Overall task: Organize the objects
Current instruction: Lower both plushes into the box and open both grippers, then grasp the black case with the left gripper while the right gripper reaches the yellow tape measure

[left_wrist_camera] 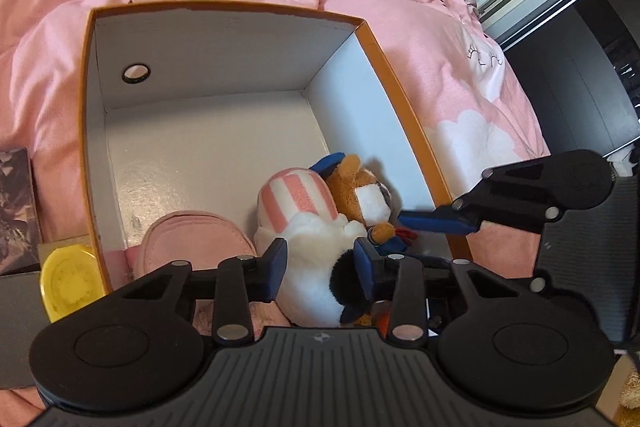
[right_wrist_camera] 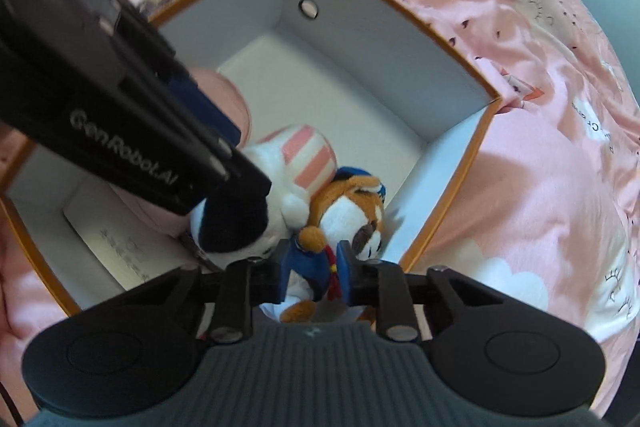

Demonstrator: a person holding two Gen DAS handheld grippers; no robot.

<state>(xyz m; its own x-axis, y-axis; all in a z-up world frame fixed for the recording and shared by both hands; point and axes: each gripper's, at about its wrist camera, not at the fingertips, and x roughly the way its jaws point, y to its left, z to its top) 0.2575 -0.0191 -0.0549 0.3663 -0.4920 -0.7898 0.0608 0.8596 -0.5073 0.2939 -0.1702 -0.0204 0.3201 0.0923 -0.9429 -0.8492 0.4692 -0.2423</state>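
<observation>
Left wrist view
- An open box [left_wrist_camera: 224, 39], orange outside and white inside, is seen resting on a pink bedspread [left_wrist_camera: 460, 67]; a round hole is cut in its far wall.
- The left gripper [left_wrist_camera: 322, 267] is seen at the box's near end, its blue pads closed on the body of a white plush toy [left_wrist_camera: 308, 251] with a pink-striped cap and a black patch.
- A brown plush toy [left_wrist_camera: 360, 191] in a blue hat lies touching the white one on its right, against the box's right wall.
- A pink slipper [left_wrist_camera: 192, 239] lies in the near left of the box, just beside the white toy.
- The right gripper [left_wrist_camera: 436, 221] is seen reaching in from the right over the box rim, toward the brown toy; its grip cannot be told from here.
- A yellow lid [left_wrist_camera: 70, 283] and a dark printed box [left_wrist_camera: 16, 211] are noted outside the left wall.

Right wrist view
- The right gripper [right_wrist_camera: 312, 265] is seen with pads narrowed onto the blue-clad body of the brown plush toy [right_wrist_camera: 352, 211], which is pinched between them.
- The white plush toy [right_wrist_camera: 304, 155] lies just left of it, touching, partly hidden by the left gripper's black frame crossing from the upper left.
- Both toys are inside the box [right_wrist_camera: 440, 195], near its right wall; the picture is slightly blurred.
</observation>
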